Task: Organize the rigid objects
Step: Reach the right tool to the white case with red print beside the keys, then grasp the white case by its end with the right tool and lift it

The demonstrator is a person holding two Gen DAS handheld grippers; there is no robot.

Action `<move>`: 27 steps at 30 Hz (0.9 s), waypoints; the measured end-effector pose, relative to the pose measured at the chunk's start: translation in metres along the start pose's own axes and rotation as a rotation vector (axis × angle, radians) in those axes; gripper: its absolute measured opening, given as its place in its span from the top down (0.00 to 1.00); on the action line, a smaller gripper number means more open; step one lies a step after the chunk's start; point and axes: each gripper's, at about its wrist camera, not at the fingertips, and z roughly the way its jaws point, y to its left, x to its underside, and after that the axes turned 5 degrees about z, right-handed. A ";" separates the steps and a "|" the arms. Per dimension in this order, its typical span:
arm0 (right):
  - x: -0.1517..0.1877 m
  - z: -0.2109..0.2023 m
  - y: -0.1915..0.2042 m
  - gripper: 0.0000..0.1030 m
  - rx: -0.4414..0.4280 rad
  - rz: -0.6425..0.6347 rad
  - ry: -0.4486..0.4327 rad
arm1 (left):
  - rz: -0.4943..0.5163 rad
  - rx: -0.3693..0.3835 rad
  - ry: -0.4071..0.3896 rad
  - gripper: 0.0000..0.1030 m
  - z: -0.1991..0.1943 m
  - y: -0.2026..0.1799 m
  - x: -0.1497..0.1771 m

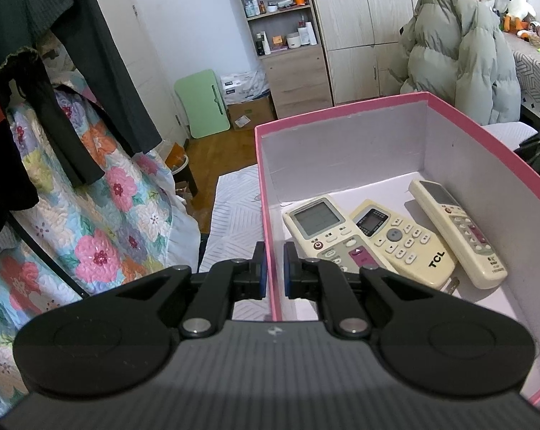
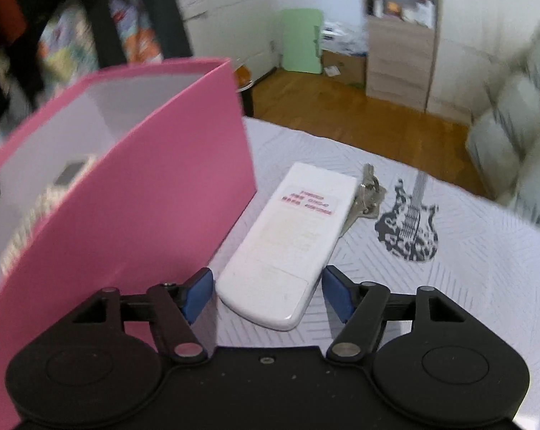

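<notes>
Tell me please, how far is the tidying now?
Done: three remotes lie in the pink box. In hand: the left gripper pinches the box wall; the right gripper, open, straddles a white remote lying face down on the bed. Left: that remote and the keys beside it.

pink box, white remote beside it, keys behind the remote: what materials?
Pink open-top box: looks like matte paperboard, with thin walls, crisp folded edges and a white lining. White rectangular remote: likely moulded plastic, glossy, with a highlight at its rounded near corner; it lies face down with a label on its back. Silver keys: apparently bare metal with a grey sheen, though blurred.
</notes>
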 end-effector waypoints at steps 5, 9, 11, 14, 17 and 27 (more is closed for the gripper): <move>0.005 -0.002 -0.006 0.28 -0.004 0.016 -0.029 | -0.014 0.021 0.000 0.93 0.000 0.003 0.001; 0.013 -0.015 -0.009 0.39 -0.013 0.055 -0.006 | -0.010 0.016 0.003 0.93 0.001 0.004 0.000; 0.020 -0.024 -0.013 0.39 -0.034 0.081 0.018 | -0.018 0.022 0.000 0.93 0.001 0.005 0.000; 0.033 -0.037 -0.012 0.39 -0.039 0.077 0.071 | -0.018 0.021 0.000 0.93 0.001 0.005 0.000; 0.039 -0.046 0.001 0.39 -0.048 -0.033 0.162 | -0.021 0.023 -0.001 0.93 0.001 0.005 0.000; 0.001 -0.010 -0.011 0.25 -0.026 0.055 0.121 | -0.032 0.028 -0.002 0.93 0.001 0.006 0.000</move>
